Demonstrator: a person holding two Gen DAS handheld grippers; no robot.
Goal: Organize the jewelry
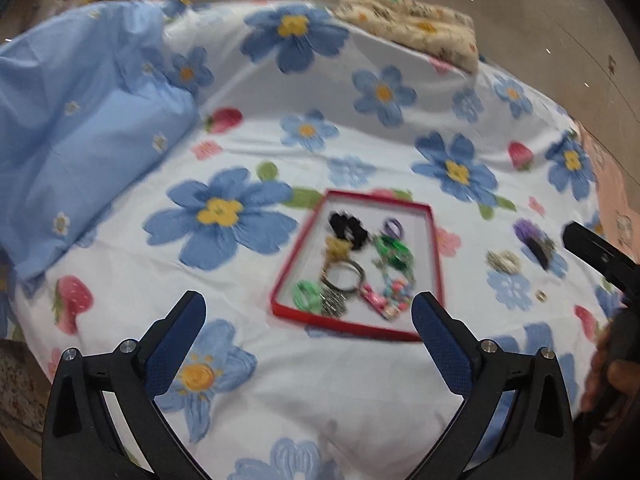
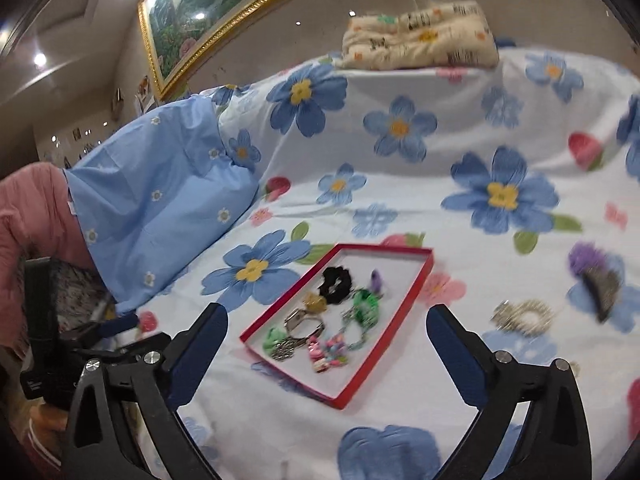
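Observation:
A red-rimmed tray (image 1: 436, 240) (image 2: 416, 284) lies on the flowered bedsheet and holds several pieces: a black scrunchie (image 1: 347, 226) (image 2: 335, 282), a metal bangle (image 1: 342, 276) (image 2: 306, 324), green bracelets (image 1: 394, 252) (image 2: 364, 308) and pink beads (image 1: 386, 298) (image 2: 326, 354). Right of the tray on the sheet lie a silver bracelet (image 1: 503, 261) (image 2: 522, 316), a purple and dark hair piece (image 1: 534, 240) (image 2: 596, 276) and a small ring (image 1: 541, 295). My left gripper (image 1: 308, 344) is open and empty just before the tray. My right gripper (image 2: 326, 360) is open and empty above the tray's near end.
A light blue pillow (image 1: 80, 128) (image 2: 160, 200) lies at the left. A folded cream quilt (image 1: 412, 24) (image 2: 420, 36) sits on the raised far part of the bed. The right gripper's body (image 1: 600, 256) shows at the left view's right edge.

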